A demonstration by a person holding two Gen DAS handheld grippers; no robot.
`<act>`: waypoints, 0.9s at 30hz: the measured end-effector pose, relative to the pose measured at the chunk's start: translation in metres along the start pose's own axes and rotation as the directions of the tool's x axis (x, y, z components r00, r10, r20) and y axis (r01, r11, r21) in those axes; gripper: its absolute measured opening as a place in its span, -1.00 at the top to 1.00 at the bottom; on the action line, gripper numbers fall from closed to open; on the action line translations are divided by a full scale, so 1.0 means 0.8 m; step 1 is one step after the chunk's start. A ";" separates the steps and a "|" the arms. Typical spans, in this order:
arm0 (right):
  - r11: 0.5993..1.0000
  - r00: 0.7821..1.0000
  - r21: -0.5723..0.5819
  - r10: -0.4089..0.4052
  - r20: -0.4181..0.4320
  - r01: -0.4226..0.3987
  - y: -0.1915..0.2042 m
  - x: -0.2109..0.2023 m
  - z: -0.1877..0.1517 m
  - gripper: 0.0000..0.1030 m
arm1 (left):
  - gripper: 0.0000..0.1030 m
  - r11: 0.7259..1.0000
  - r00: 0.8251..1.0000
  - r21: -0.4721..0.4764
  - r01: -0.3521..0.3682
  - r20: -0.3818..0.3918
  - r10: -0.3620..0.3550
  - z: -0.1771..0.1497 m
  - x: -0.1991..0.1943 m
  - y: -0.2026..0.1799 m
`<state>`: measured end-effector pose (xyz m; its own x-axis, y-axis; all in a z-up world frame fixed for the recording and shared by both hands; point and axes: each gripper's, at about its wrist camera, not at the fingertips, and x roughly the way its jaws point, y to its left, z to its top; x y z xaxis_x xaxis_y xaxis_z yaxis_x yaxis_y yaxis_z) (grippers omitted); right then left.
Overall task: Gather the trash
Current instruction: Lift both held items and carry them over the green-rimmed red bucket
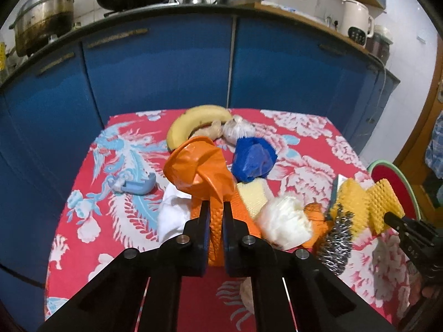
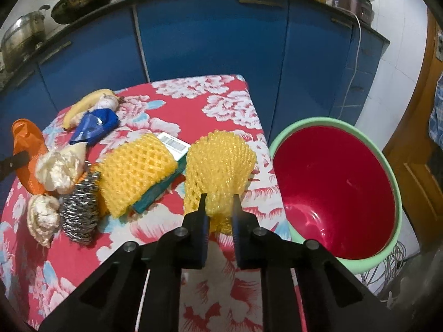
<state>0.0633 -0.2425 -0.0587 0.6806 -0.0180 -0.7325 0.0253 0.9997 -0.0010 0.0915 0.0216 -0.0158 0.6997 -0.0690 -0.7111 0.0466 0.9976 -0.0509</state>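
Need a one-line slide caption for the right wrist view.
Right gripper shut on yellow foam fruit net, beside the red bin with green rim.

An orange rubber glove [image 1: 199,171] is pinched between the left gripper's [image 1: 215,207] pads, its textured part in the jaws and its crumpled cuff rising beyond the fingertips. A yellow foam fruit net [image 2: 218,166] is clamped at its lower end by the right gripper [image 2: 218,202] and fans out upward past the tips. To the right of that gripper, just beside the table edge, stands the red bin with a green rim [image 2: 332,188], open. Left of the right gripper lie a second yellow foam net [image 2: 135,171], a steel scourer [image 2: 80,213] and crumpled white tissue [image 2: 58,171].
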 end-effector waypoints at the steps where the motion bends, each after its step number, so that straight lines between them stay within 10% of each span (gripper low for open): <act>1: 1.000 1.000 -0.002 0.001 0.007 -0.001 0.001 -0.004 0.000 0.68 | 0.87 1.000 1.000 -0.001 0.002 0.007 -0.002 0.001 -0.005 0.000; 27: 0.999 0.990 0.033 -0.003 0.141 -0.002 -0.053 -0.129 0.029 0.69 | 0.87 0.977 0.973 0.132 0.165 0.139 -0.183 0.051 -0.106 -0.091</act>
<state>0.0088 -0.2836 0.0330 0.7769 -0.0235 -0.6292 0.0488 0.9985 0.0229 0.0575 -0.0450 0.0768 0.7713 -0.2496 -0.5856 0.2554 0.9640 -0.0744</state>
